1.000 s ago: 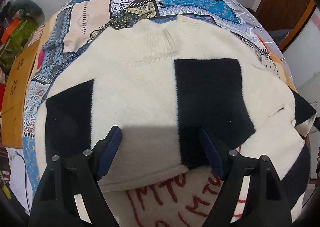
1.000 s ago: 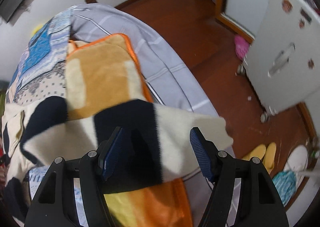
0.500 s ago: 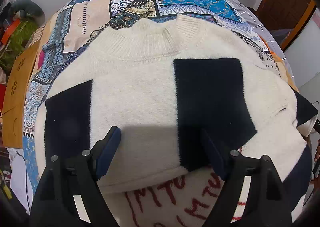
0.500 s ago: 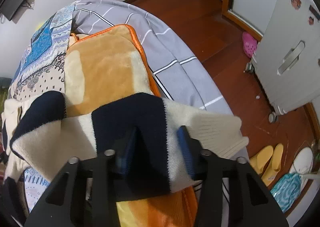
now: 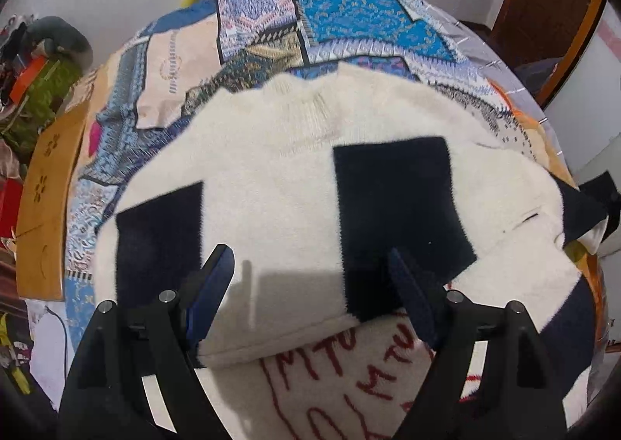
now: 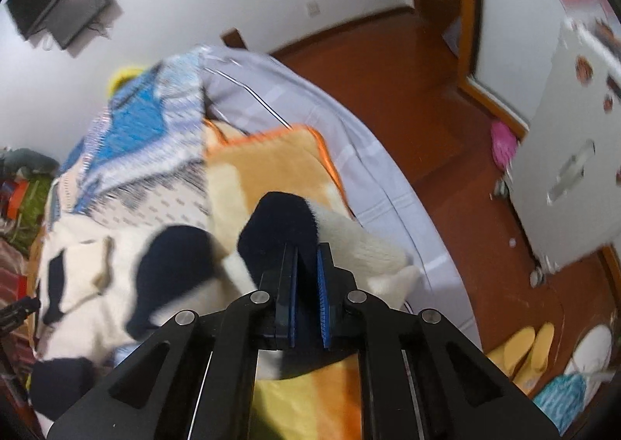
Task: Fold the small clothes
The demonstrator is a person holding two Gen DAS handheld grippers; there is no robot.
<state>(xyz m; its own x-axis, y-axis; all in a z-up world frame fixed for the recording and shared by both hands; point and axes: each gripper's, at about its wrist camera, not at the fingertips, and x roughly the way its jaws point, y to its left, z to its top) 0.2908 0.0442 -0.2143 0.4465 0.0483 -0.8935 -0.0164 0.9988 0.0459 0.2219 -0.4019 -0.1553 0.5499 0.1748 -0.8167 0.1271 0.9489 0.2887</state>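
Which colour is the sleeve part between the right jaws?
Dark navy, almost black, next to cream knit on the sweater sleeve; the right wrist view shows it best.

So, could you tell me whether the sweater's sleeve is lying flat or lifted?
Lifted: the right tongs are shut on the sleeve, bunched above the orange blanket.

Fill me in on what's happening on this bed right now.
A person with a handheld gripper in each hand is folding a cream and navy sweater spread on a patchwork quilt. The right gripper is shut on the sweater's sleeve, bunched and raised off the orange blanket. The left gripper hangs open above the sweater's lower body, gripping nothing.
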